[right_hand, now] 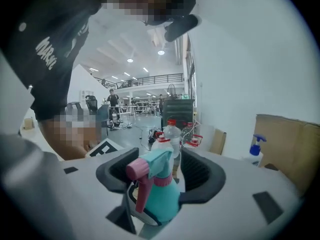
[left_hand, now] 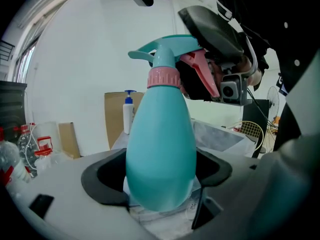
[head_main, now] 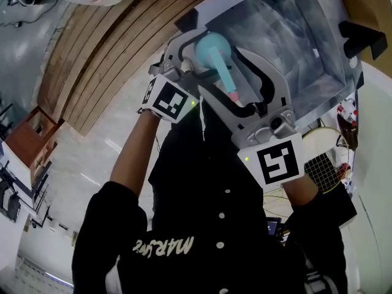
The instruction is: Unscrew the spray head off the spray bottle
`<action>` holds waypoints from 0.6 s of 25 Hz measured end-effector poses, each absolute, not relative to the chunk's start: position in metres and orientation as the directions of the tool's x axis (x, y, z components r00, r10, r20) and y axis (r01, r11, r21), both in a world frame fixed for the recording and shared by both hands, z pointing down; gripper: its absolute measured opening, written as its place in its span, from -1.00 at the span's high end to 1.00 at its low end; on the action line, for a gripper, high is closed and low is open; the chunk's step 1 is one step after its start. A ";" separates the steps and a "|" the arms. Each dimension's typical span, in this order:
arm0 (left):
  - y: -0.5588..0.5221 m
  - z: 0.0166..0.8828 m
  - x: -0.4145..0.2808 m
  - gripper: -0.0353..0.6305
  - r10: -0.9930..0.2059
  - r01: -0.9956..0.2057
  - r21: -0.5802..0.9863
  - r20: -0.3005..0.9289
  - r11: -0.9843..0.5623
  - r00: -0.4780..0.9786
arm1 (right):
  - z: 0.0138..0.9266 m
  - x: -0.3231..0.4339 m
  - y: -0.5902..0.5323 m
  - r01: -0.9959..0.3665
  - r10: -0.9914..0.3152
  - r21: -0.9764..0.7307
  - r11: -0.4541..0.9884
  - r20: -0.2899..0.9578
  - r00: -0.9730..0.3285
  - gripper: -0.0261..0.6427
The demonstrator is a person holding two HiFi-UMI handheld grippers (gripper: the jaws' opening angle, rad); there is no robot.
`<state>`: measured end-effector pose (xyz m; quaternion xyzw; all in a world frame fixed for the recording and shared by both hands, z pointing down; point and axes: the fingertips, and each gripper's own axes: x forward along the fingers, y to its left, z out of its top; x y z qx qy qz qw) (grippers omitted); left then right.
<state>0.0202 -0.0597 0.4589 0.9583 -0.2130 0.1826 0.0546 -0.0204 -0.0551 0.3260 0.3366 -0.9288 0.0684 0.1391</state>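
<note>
The base of the spray bottle (left_hand: 160, 149) is sunk out of sight between the jaws of the left gripper (left_hand: 162, 176), and the bottle covers the edge of a pump bottle (left_hand: 128, 111) whose label is too small to read. Seen from the right gripper (right_hand: 162, 176), its lower body seems cut off behind the gripper's housing.

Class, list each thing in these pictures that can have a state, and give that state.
Bottle: held by its body, spray head attached.
Spray head: on the bottle, not yet unscrewed off.
Left hand-held gripper: shut on the bottle.
Right hand-held gripper: open, jaws either side of the spray head.
</note>
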 end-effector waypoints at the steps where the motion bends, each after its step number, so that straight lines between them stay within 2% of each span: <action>1: -0.060 0.459 0.020 -0.34 -0.388 -0.429 0.028 0.373 -0.903 0.843 | 0.328 -0.020 -0.056 -0.646 -0.607 -0.031 0.763 0.312 -0.731 0.25; 2: -0.061 0.459 0.021 -0.34 -0.390 -0.430 0.030 0.372 -0.902 0.842 | 0.329 -0.020 -0.057 -0.647 -0.608 -0.028 0.762 0.315 -0.729 0.44; 7: -0.063 0.462 0.023 -0.34 -0.393 -0.435 0.034 0.369 -0.900 0.842 | 0.333 -0.017 -0.059 -0.651 -0.615 -0.020 0.759 0.306 -0.726 0.49; 11: -0.063 0.462 0.023 -0.34 -0.379 -0.419 0.030 0.372 -0.908 0.848 | 0.333 -0.016 -0.059 -0.626 -0.598 0.003 0.780 0.302 -0.743 0.61; 15: -0.063 0.462 0.022 -0.34 -0.364 -0.400 0.021 0.375 -0.916 0.853 | 0.334 -0.017 -0.054 -0.466 -0.448 -0.008 0.885 0.264 -0.854 0.62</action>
